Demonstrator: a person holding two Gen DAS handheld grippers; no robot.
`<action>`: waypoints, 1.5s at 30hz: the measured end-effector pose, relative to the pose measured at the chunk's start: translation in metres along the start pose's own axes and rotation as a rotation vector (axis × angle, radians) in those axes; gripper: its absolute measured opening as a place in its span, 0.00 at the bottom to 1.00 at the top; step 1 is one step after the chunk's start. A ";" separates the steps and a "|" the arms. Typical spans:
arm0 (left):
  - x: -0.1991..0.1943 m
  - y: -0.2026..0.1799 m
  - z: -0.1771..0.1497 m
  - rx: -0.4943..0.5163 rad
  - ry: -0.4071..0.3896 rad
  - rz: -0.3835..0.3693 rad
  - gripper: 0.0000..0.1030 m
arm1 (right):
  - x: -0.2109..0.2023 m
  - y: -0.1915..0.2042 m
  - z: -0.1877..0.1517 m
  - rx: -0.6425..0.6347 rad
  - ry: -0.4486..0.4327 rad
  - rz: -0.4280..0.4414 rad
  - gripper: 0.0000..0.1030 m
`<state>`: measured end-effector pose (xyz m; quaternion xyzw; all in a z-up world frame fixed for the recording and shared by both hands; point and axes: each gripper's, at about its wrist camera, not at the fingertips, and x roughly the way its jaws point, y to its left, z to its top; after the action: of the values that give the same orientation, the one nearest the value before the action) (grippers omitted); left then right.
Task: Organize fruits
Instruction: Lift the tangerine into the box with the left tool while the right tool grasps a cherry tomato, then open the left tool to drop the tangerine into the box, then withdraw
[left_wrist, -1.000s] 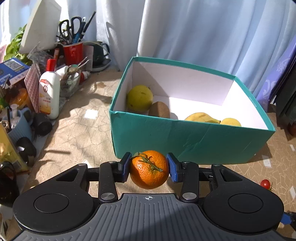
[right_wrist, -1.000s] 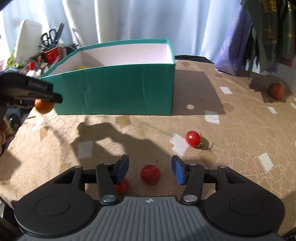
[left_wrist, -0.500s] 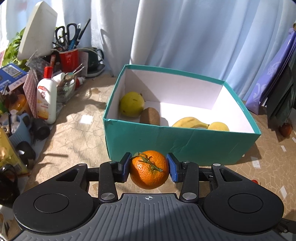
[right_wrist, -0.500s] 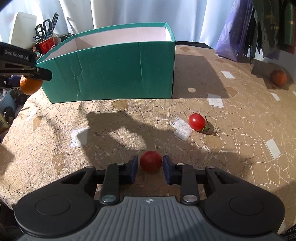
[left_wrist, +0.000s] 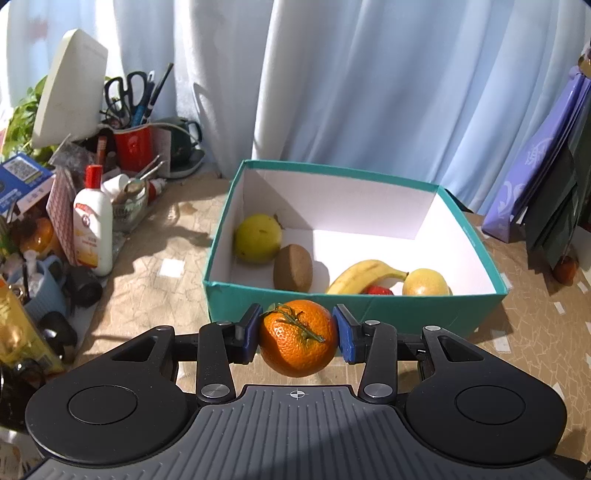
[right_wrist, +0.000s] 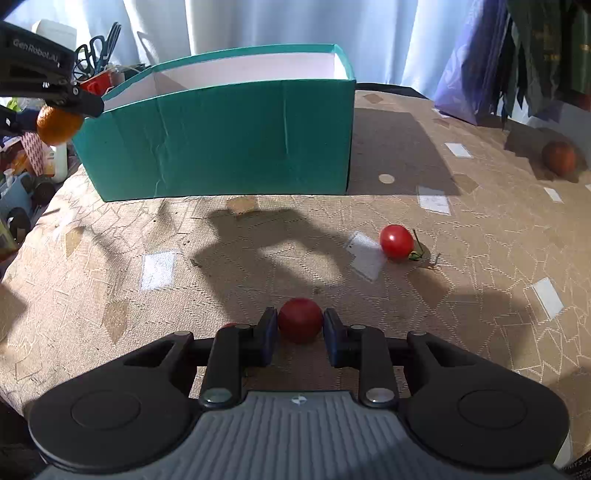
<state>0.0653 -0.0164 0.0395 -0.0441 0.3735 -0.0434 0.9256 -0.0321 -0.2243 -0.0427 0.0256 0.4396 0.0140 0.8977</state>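
Left gripper (left_wrist: 298, 338) clamped an orange (left_wrist: 298, 342) just near the box (left_wrist: 369, 312) front rim. Box held lemon (left_wrist: 258, 238), kiwi (left_wrist: 293, 267), banana (left_wrist: 364, 272); far half bare. Right gripper (right_wrist: 300, 326) clamped a tomato (right_wrist: 300, 324) on open table (right_wrist: 480, 258).

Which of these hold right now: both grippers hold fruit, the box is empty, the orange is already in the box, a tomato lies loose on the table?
1. Both grippers hold fruit. True: the left gripper clamps the orange, the right gripper clamps a tomato.
2. The box is empty. False: it holds a banana, a kiwi and other fruit.
3. The orange is in the box. False: it hangs outside the near wall.
4. A tomato lies loose on the table. True: the loose tomato sits on the tablecloth.
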 end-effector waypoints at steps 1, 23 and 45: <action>-0.001 0.000 0.004 0.001 -0.008 0.000 0.45 | -0.001 -0.001 0.000 0.005 -0.005 -0.003 0.25; 0.106 0.001 0.049 -0.021 -0.004 0.090 0.45 | -0.021 -0.020 -0.001 0.072 -0.064 -0.059 0.25; 0.105 -0.002 0.047 -0.023 -0.009 0.110 0.59 | -0.027 -0.018 0.006 0.069 -0.087 -0.076 0.25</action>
<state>0.1735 -0.0285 0.0009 -0.0344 0.3714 0.0119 0.9277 -0.0443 -0.2435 -0.0187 0.0406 0.4012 -0.0364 0.9144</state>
